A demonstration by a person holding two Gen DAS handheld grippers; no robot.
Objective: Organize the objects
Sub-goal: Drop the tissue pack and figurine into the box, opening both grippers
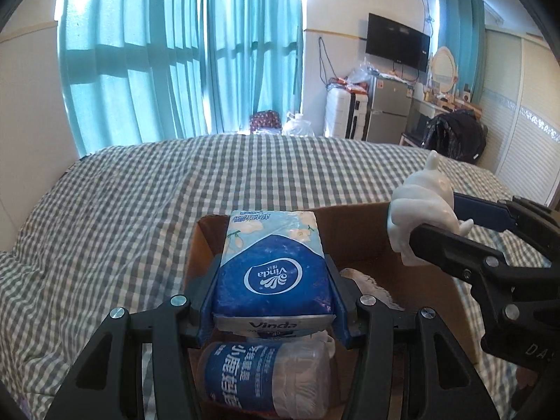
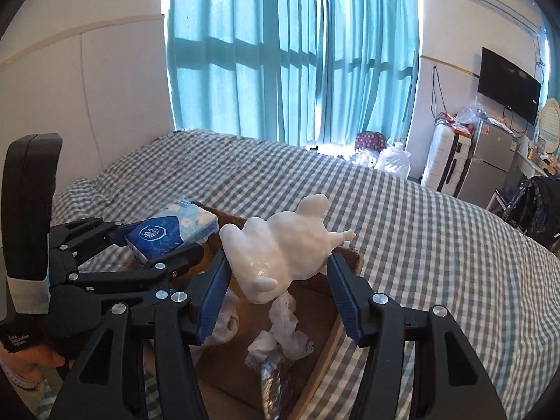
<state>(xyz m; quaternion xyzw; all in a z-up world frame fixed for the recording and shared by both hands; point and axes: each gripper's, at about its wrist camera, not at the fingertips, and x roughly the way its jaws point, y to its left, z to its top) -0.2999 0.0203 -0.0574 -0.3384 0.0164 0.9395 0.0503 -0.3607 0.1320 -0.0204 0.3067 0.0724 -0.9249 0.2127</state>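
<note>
L gripper [image 1: 274, 301] pinching tissue pack [image 1: 273, 262], R gripper [image 2: 280, 290] pinching figurine [image 2: 280, 245]; both hovering over box [image 1: 353, 231] rim, bed [image 1: 140, 192] beyond lying open.

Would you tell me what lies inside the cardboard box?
The cardboard box holds a blue-labelled roll pack, crumpled white plastic and something silvery; its floor beneath them is covered.

Both wrist views angled down, close over shared cardboard box [image 1: 353, 241].
</note>
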